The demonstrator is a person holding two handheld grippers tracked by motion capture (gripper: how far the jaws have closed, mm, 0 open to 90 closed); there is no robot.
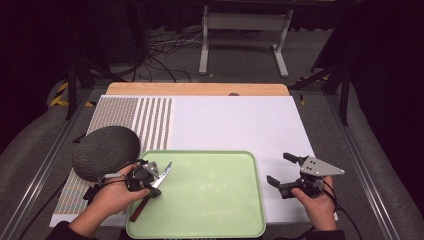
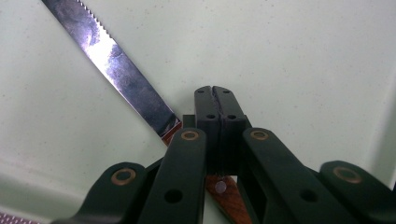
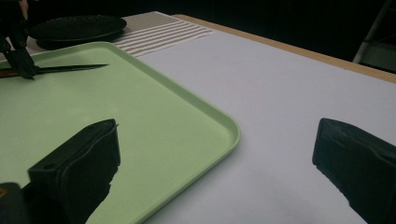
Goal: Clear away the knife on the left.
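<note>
A knife (image 1: 164,175) with a serrated steel blade (image 2: 126,79) and a brown wooden handle lies slantwise over the left part of a pale green tray (image 1: 210,195). My left gripper (image 1: 150,181) is shut on the knife at the handle, just behind the blade; its jaws (image 2: 215,100) meet with no gap. In the right gripper view the knife (image 3: 70,68) points right, low over the tray (image 3: 140,107). My right gripper (image 1: 278,167) stands open and empty over the white surface, right of the tray; its two pads (image 3: 84,158) are wide apart.
A dark round plate (image 1: 105,152) rests on a striped mat (image 1: 150,120) left of the tray. A white board (image 1: 235,125) covers the wooden table. A metal stand (image 1: 245,35) and cables are on the floor beyond.
</note>
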